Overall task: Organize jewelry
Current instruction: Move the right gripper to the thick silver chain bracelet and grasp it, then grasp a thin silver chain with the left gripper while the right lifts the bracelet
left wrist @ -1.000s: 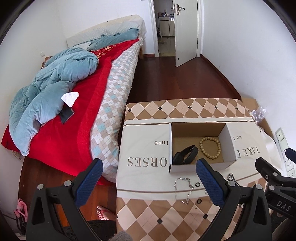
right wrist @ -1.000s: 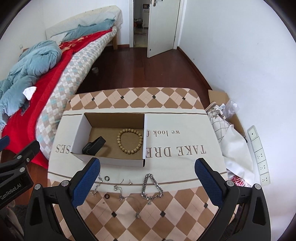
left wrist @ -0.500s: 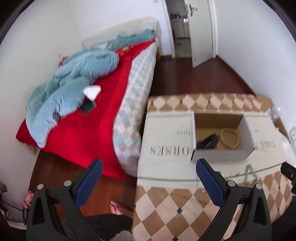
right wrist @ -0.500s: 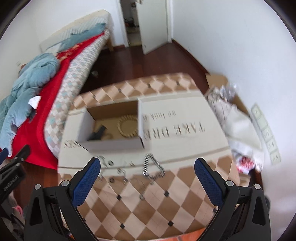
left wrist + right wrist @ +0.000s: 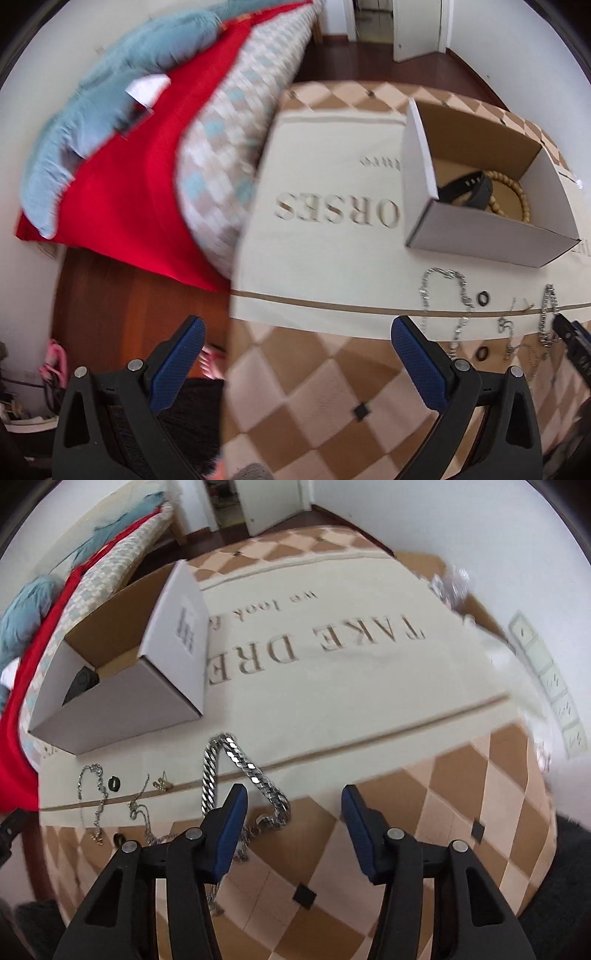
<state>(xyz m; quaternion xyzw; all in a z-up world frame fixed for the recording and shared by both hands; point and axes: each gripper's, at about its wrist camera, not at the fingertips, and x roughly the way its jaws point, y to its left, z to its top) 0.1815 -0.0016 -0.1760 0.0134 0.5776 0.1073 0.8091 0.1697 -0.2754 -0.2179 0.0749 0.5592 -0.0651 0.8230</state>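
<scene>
The heavy silver chain [image 5: 236, 771] lies lower centre on the patterned cloth [image 5: 369, 709], just in front of the white box [image 5: 122, 701], likely where it's headed. The right gripper [image 5: 291, 816] hangs over it, jaws just narrowed, half-open, nothing pinched. The left gripper [image 5: 295, 354], lower frame, gapes wide, empty, over the table's edge.

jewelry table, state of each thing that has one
box: open, watch band and bead bracelet inside
thick chain: loose on cloth, outside the box
left gripper: open, empty
right gripper: open, jaws just closing, nothing gripped
door: ajar
</scene>
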